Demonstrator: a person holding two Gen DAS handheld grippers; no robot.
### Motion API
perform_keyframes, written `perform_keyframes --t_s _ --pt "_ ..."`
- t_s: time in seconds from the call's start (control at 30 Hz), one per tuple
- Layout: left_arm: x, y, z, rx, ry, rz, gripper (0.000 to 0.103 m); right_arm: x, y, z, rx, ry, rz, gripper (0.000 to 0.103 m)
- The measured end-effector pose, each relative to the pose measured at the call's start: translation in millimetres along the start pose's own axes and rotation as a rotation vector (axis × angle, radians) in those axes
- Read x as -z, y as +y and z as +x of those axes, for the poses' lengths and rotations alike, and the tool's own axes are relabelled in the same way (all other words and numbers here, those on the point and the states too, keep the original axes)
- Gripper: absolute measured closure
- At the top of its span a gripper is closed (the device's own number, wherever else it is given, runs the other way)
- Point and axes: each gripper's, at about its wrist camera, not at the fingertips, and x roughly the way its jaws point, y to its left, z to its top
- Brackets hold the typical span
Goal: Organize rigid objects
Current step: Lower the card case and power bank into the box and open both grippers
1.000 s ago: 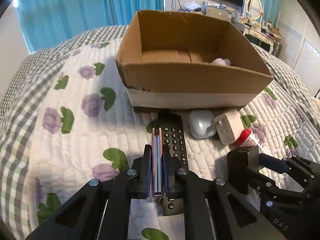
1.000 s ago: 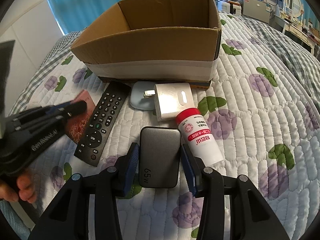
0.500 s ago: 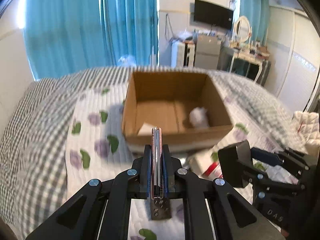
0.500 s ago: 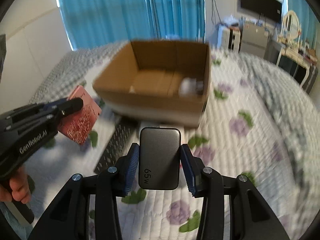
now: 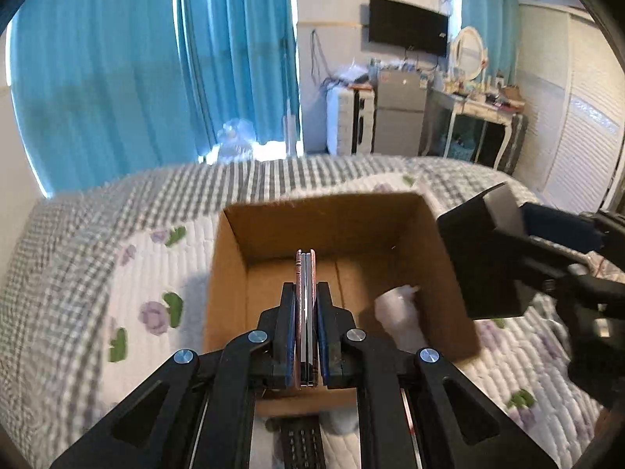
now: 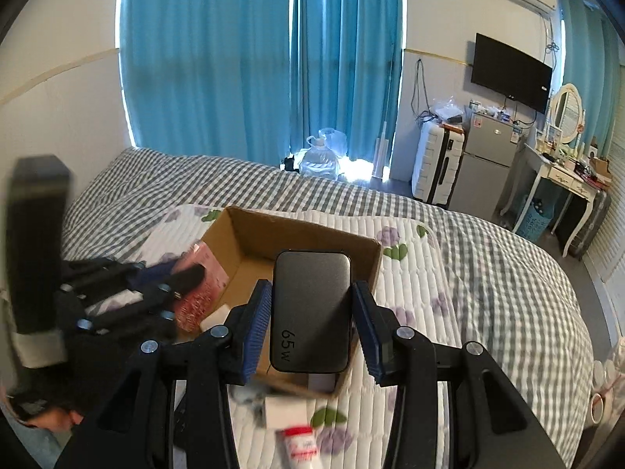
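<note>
My left gripper (image 5: pixel 305 308) is shut on a thin red patterned card case (image 5: pixel 305 297), seen edge-on, held above the open cardboard box (image 5: pixel 226 273). The case's red face shows in the right wrist view (image 6: pixel 203 293). My right gripper (image 6: pixel 310 312) is shut on a dark grey 65W charger block (image 6: pixel 310 308), held above the box's near right corner (image 6: pixel 367 258). The charger also shows in the left wrist view (image 5: pixel 484 265). A white object (image 5: pixel 398 312) lies inside the box.
The box sits on a quilted floral bedspread (image 5: pixel 148 281). In front of it lie a black remote (image 5: pixel 302 445), a white plug adapter (image 6: pixel 285 410) and a red-capped white bottle (image 6: pixel 302 449). A fridge, suitcase and dressing table stand beyond the bed.
Both grippers have risen from the bedspread and moved forward over the box, each carrying its object. The view now looks down into the box from higher up.
</note>
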Motion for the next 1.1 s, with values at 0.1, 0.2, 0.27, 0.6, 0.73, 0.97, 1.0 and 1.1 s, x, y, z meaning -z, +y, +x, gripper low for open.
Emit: perform_keyframes --t_s 0.1,0.2,0.27,0.6,0.73,0.97,1.0,1.1 --pt "6.8 3.7 25.7 -0.018 0.028 0.007 0.093 2.3 -2.9 30.5 -0.006 0.031 -0.001 0.061" --pt "13.6 6.0 45.3 -0.019 0.046 0.021 0.093 11.3 -6.0 53.8 -0.022 0.065 0.009 0.061" --pt "14.9 7.1 48.7 -0.014 0.041 0.019 0.093 15.6 -7.6 65.7 -0.030 0.082 0.017 0.061" --pt "5.9 17.8 26.5 -0.002 -0.020 -0.029 0.040 3.6 -6.6 81.3 -0.030 0.092 0.020 0.061" --pt "1.1 22.5 10.2 -0.042 -0.051 -0.009 0.040 -5.4 -3.2 99.4 -0.051 0.104 0.039 0.061" --pt "5.4 25.3 -21.4 -0.090 -0.081 0.020 0.028 -13.6 1.3 81.4 -0.033 0.046 0.074 0.030" --pt "5.6 25.0 -28.4 -0.103 -0.085 0.023 0.026 -15.4 2.1 73.4 -0.028 0.036 0.069 0.027" --pt "7.6 23.2 -64.0 -0.141 -0.123 0.017 0.018 -19.5 5.1 33.9 0.022 0.017 0.022 0.027"
